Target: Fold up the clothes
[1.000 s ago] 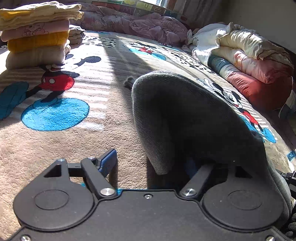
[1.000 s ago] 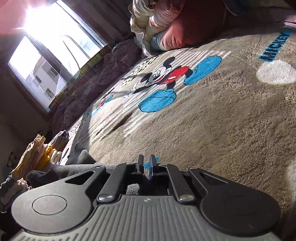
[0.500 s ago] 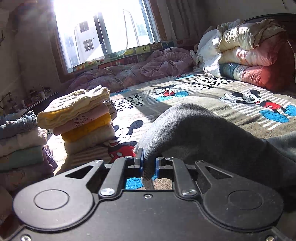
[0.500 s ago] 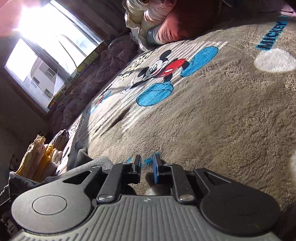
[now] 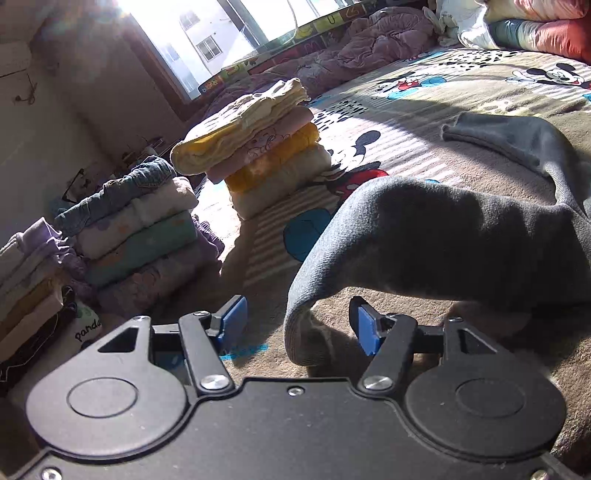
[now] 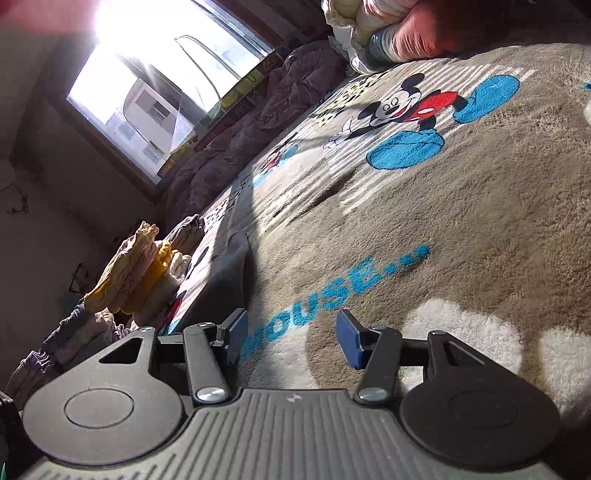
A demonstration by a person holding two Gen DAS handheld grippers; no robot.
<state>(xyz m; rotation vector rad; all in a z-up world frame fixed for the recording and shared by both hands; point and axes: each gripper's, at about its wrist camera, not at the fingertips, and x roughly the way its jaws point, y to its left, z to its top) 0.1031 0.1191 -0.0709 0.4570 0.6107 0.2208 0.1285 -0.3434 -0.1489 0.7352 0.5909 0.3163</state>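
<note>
A dark grey garment (image 5: 461, 236) lies folded over on the Mickey Mouse blanket (image 5: 406, 122). Its folded edge droops between the blue pads of my left gripper (image 5: 299, 325), which is open and not pinching it. In the right wrist view the same garment (image 6: 229, 269) lies to the left of my right gripper (image 6: 291, 338), which is open and empty above the blue "MOUSE" lettering (image 6: 332, 291).
A stack of folded yellow and pink clothes (image 5: 258, 147) stands on the blanket, with a second stack topped by jeans (image 5: 136, 221) further left. Rumpled purple bedding (image 5: 369, 40) lies under the window. Pillows (image 5: 535, 26) are piled at the far right.
Both grippers have opened. The left one let go of the grey garment's edge, which now droops between its pads. The right one has moved away from the garment over the blanket.
</note>
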